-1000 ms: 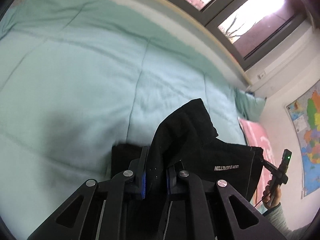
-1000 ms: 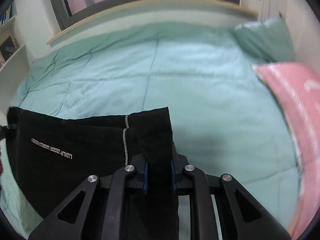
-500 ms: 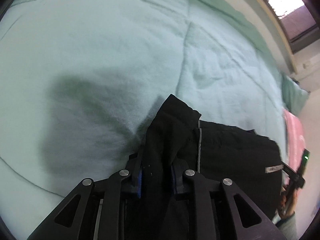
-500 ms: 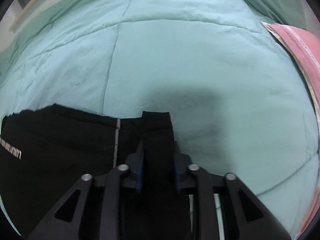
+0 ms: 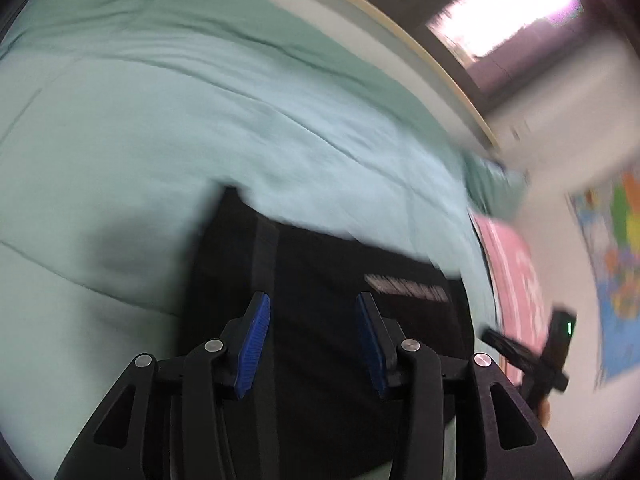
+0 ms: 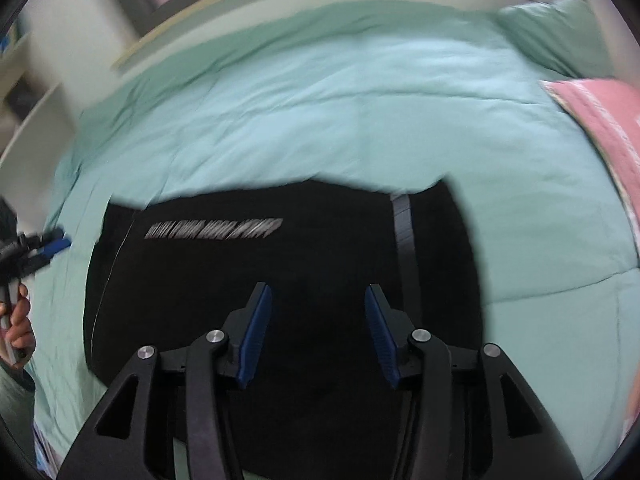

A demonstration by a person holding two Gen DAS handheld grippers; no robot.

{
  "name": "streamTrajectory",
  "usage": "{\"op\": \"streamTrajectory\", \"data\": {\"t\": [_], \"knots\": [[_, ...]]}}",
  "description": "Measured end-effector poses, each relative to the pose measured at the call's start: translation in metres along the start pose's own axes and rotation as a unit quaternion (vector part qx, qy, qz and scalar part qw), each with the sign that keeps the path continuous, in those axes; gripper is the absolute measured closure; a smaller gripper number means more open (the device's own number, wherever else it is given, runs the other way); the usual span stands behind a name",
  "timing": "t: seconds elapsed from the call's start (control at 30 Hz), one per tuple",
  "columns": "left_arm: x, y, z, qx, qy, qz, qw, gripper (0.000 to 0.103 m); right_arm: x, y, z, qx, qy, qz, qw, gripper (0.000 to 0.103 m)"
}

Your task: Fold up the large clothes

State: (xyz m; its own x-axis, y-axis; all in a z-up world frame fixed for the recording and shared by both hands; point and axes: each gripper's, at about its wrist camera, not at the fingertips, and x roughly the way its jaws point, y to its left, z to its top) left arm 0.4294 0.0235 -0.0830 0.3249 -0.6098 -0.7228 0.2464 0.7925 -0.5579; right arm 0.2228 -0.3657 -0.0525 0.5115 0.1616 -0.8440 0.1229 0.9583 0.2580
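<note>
A black garment [image 5: 320, 280] with a white printed strip and a grey stripe lies folded flat on the mint-green bed cover [image 5: 160, 120]. It also shows in the right wrist view [image 6: 280, 272]. My left gripper [image 5: 312, 344] is open and empty, hovering over the garment's left part. My right gripper [image 6: 318, 332] is open and empty, hovering over the garment's right part. The left gripper shows at the left edge of the right wrist view [image 6: 36, 252], and the right gripper shows at the right in the left wrist view [image 5: 536, 356]. Both views are motion-blurred.
A pink pillow [image 6: 600, 128] and a green pillow [image 6: 560, 28] lie at the right end of the bed. A window sill [image 5: 420, 52] runs along the far side. A wall map [image 5: 612, 264] hangs at the right. White shelves [image 6: 28, 112] stand at the left.
Both grippers were shut on the garment's corners and have let go. The garment now lies flat on the bed, and both grippers have pulled back and up.
</note>
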Motion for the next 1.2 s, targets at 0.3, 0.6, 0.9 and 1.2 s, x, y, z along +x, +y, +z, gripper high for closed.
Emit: {"op": "streamTrajectory", "data": {"t": [0.3,0.6,0.9,1.2], "knots": [[0.131,-0.087,-0.093,0.124,0.098,0.075,0.9846,0.057,0.081,0.055,-0.037,-0.083,0.051,-0.065,0.993,0.047],[0.133,-0.071,-0.060,0.055,0.132,0.027,0.9893,0.058,0.092,0.043,-0.027,-0.063,0.083,-0.049,0.993,0.045],[0.183,-0.064,-0.004,0.036,0.124,0.088,0.9878,0.052,0.126,0.033,0.036,-0.030,0.073,-0.045,0.996,0.042],[0.152,-0.057,-0.010,0.021,0.104,0.044,0.9934,0.052,0.107,0.020,0.027,-0.009,0.056,-0.006,0.998,0.042]]}}
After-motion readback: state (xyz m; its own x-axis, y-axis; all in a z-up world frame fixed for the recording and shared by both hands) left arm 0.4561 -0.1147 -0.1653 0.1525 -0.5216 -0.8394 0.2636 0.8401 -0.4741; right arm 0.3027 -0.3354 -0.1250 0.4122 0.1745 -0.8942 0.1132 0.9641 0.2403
